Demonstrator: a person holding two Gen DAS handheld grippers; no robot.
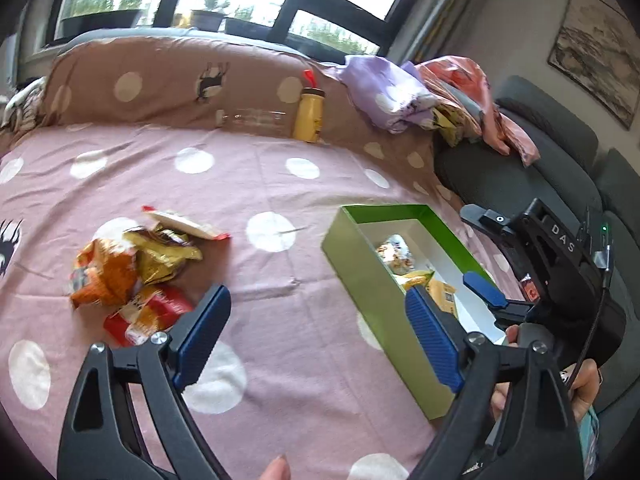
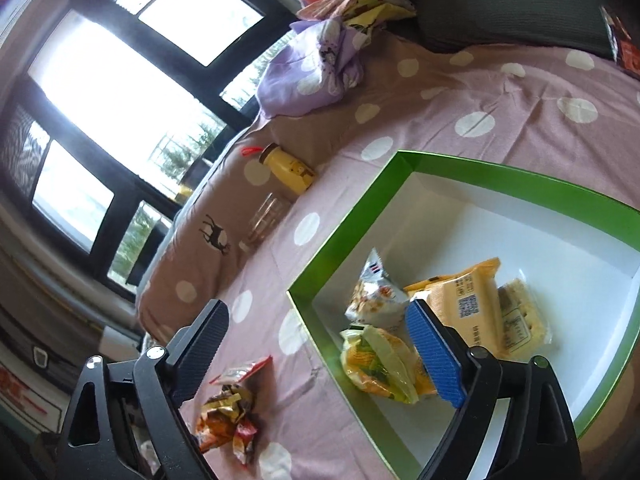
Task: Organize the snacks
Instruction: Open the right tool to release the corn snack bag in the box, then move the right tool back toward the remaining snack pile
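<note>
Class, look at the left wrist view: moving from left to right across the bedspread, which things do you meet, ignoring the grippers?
Pile of snack packets → green box with snacks inside → dark grey cushion at the right edge. Along the back: clear bottle → yellow bottle → heap of clothes.

bare sheet between snack pile, box

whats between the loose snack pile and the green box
Only bare polka-dot sheet lies between the snack pile and the green box, clearest in the left wrist view.
</note>
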